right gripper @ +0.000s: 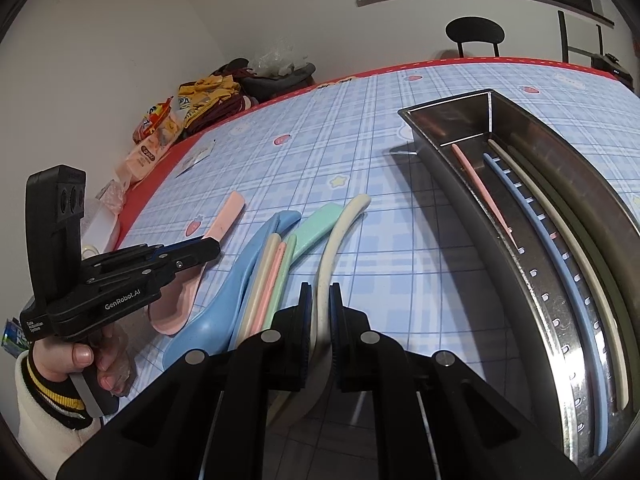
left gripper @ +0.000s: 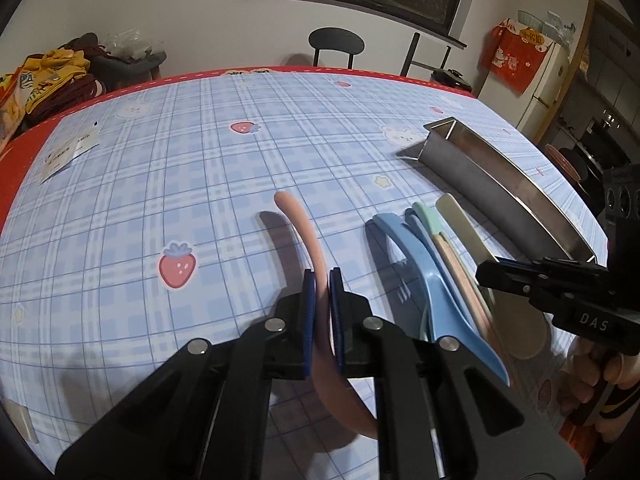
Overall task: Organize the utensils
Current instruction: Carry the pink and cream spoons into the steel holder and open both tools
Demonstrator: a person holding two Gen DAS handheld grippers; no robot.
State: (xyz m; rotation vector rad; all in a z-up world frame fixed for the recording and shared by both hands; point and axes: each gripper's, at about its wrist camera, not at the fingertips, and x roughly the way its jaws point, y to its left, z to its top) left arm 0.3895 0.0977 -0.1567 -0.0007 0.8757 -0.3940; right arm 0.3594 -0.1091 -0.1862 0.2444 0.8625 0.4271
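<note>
My left gripper (left gripper: 322, 280) is shut on the pink spoon (left gripper: 304, 232), holding its handle; it also shows in the right wrist view (right gripper: 224, 220). My right gripper (right gripper: 320, 294) is shut on the cream spoon (right gripper: 340, 232) by its handle. Between them on the table lie a blue spoon (right gripper: 236, 280), a green spoon (right gripper: 316, 228) and thin cream and pink chopsticks (right gripper: 268, 280). The steel tray (right gripper: 460, 196) on the right holds pink, blue and cream chopsticks (right gripper: 532, 216).
The table has a blue checked cloth (left gripper: 200, 168) with a red border. A paper card (left gripper: 70, 152) lies at the far left. Clothes and snack bags (right gripper: 192, 108) pile beyond the table's left edge. A black chair (left gripper: 336, 46) stands behind.
</note>
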